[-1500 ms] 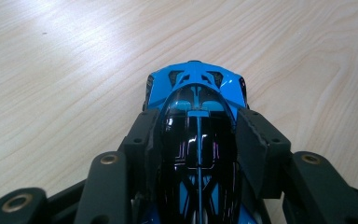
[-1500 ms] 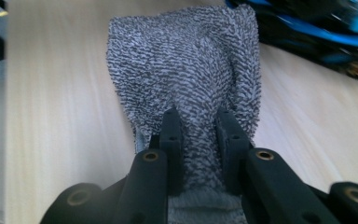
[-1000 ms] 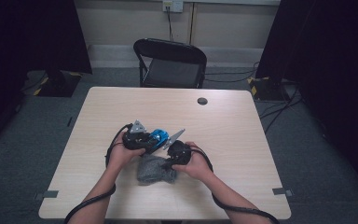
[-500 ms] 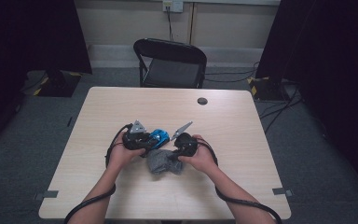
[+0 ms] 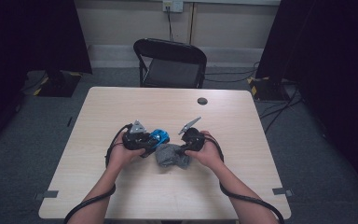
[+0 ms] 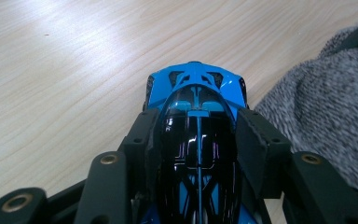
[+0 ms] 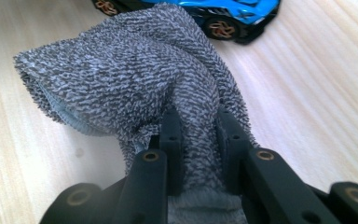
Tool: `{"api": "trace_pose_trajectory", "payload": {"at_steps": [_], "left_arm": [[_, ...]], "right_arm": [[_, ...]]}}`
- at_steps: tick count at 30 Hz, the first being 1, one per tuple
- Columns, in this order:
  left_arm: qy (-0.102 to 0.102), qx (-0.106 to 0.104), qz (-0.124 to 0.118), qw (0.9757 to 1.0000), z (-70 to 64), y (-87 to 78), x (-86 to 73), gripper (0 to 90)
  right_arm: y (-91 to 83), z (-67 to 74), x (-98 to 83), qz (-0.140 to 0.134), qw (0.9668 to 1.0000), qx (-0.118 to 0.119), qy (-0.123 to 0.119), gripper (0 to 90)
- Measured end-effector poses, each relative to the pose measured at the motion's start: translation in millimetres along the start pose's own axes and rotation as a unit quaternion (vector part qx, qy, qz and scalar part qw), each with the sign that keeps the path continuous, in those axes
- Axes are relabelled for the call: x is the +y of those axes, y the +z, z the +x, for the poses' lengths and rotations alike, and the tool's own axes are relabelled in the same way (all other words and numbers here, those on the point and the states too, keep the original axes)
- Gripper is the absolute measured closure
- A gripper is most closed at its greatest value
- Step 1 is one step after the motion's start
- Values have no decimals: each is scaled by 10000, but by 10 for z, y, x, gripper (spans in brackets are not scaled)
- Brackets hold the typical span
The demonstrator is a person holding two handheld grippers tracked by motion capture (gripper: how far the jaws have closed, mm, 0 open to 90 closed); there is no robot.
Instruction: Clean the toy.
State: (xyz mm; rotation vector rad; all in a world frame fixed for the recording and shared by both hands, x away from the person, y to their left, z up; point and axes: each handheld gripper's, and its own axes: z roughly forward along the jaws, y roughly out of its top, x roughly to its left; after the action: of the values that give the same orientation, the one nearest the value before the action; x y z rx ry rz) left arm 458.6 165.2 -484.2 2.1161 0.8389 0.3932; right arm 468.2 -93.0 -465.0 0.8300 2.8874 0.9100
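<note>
A blue and black toy car (image 6: pixel 198 116) sits between the jaws of my left gripper (image 6: pixel 196 135), which is shut on its sides. In the high view the toy car (image 5: pixel 159 137) is near the table's middle, with the left gripper (image 5: pixel 150 142) at its left. A grey knitted cloth (image 7: pixel 135 79) is pinched by my right gripper (image 7: pixel 199 135), shut on a fold of it. The grey cloth (image 5: pixel 170 156) lies bunched on the table just right of the car, with the right gripper (image 5: pixel 182 150) at its right side. In the right gripper view the car (image 7: pixel 214 11) lies just past the cloth.
The light wooden table (image 5: pixel 121 107) has a small dark round cap (image 5: pixel 202 101) near its far edge. A black folding chair (image 5: pixel 170 63) stands behind the table. Dark curtains hang at both sides. Cables trail from both grippers off the near edge.
My right gripper has moved rightwards with the grey cloth in it, away from the car. The left gripper and the car have stayed put.
</note>
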Motion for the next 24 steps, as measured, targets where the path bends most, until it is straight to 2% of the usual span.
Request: {"api": "trace_pose_trajectory", "payload": {"at_steps": [12, 24], "left_arm": [[-15, 24, -17, 10000, -7, 0, -4, 514], [-18, 22, -30, 10000, -9, -1, -7, 514]], "right_arm": [[-21, -105, -41, -50, 9998, -57, 166, 755], [-83, -215, -60, -40, 9993, -244, 270, 755]]}}
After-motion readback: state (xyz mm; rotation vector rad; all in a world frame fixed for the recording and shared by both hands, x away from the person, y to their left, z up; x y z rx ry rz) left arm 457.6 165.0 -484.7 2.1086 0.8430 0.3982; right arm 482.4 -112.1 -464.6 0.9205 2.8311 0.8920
